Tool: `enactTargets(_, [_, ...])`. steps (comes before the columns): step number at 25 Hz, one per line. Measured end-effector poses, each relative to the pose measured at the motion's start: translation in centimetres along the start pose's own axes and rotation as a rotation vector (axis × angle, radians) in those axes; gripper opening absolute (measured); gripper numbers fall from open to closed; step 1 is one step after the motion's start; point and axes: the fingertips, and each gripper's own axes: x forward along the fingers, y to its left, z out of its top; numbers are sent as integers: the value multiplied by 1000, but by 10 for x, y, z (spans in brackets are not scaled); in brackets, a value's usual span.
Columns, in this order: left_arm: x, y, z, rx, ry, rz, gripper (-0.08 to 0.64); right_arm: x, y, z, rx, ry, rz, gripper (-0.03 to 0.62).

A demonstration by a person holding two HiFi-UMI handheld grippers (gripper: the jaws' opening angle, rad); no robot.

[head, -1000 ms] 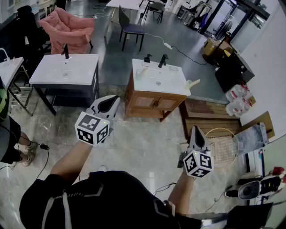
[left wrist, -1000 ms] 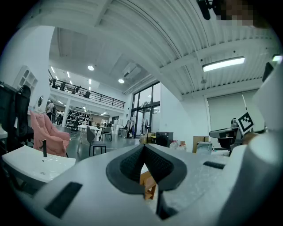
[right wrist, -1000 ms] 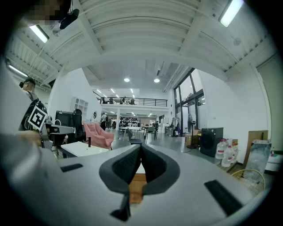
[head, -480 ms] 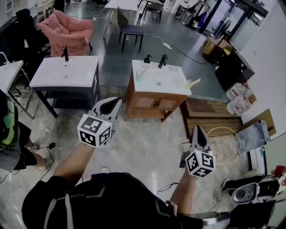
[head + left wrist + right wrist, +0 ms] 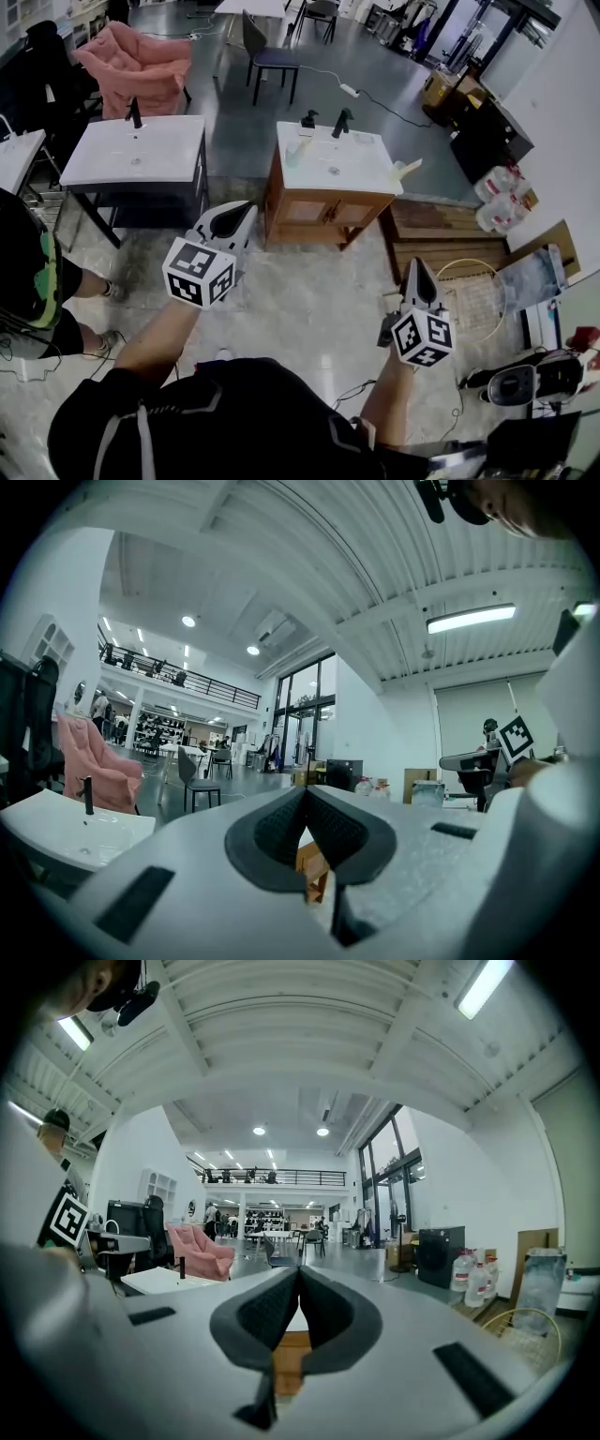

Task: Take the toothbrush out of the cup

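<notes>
Standing at the far left, a white-topped washbasin on a dark frame (image 5: 136, 150) is well apart from both tools. The left grey two-jaw gripper (image 5: 236, 214) hovers with its jaws pressed together, holding nothing. Beyond it, a pale translucent cup (image 5: 292, 156) sits on the white sink top (image 5: 352, 173) of a brown wooden cabinet (image 5: 328, 211); the toothbrush is too small to make out. The right grey two-jaw gripper (image 5: 418, 269) is likewise closed and empty.

The person wears a black short-sleeved top (image 5: 234, 412) with grey stripes. The left gripper (image 5: 247, 208) and right gripper (image 5: 415, 263) are pale grey with black-lined jaws and black-and-white marker cubes (image 5: 199, 272).
</notes>
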Motion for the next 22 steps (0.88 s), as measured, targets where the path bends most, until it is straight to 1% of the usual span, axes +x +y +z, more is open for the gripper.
enactTargets(6, [6,9,0,1,-2,-32,5,5,5,6,-3,-20,-33,6])
enactTargets(10, [8,14,1,-2,-14,-69,5,6,11,10,-12,-29,-64,5])
enactTargets(14, [6,25,-2,-10,-24,-101,5,7,26,6,-25,-23,-81,5])
enactTargets(18, [6,38,-13,-24,-8,-103,5,16,36,-6,-25,3,-72,5])
enactTargets(22, [17,50,-16,-16,-8,-77,5,41,31,-8,-16,-5,-56,5])
